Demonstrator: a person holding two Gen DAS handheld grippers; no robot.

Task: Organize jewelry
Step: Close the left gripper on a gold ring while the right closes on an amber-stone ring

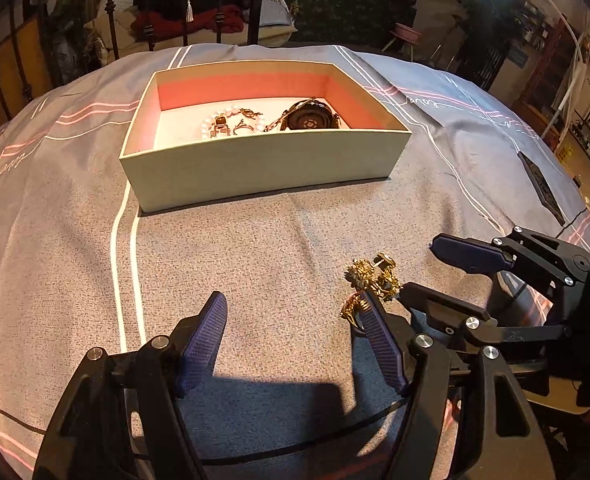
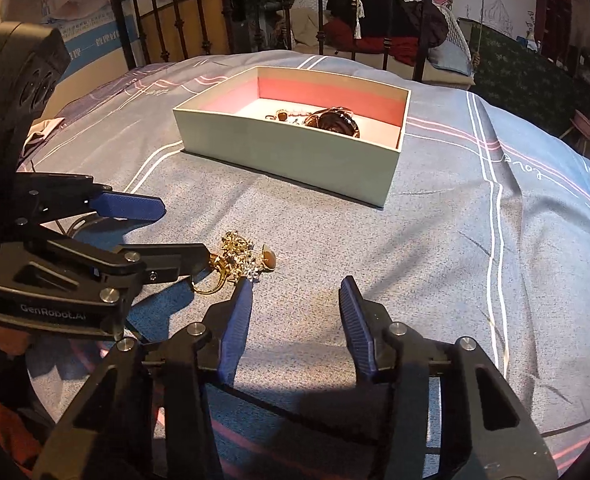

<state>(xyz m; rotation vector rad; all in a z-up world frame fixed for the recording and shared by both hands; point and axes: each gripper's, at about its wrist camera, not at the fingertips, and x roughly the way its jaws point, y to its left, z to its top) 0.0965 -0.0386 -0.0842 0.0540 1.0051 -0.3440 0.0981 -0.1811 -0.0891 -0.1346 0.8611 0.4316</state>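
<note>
Presently, both tongs stand wide open and hold nothing. The left gripper point(image 1: 291, 312) rests low over the bedspread point(image 1: 255, 248); the right gripper point(image 2: 295, 296) faces it from the other side, so the two cross near the loose jewelry.

Location: a small cluster of gold pieces point(image 2: 241, 258) lies on the bedspread, well apart from the box point(image 1: 263, 168). It sits just beside the inner finger of each gripper, outside both gaps.

Risks, as judged:
- The cluster looks tangled; closing on one piece may drag the others along, or drop them on the way to the box.
- Both tools crowd the same spot. A finger may knock the other tool or flick a ring point(image 2: 211, 284) across the cloth.
- The soft bedspread gives way, so a thin piece could be pressed in and missed.

Count:
- Boxes: one, open.
- Grippers: two.
- Loose pieces: at least three; the exact number cannot be told.
- Inside the box: one watch point(image 1: 309, 118), one pearl bracelet point(image 1: 211, 124), several small items, uncountable.
</note>
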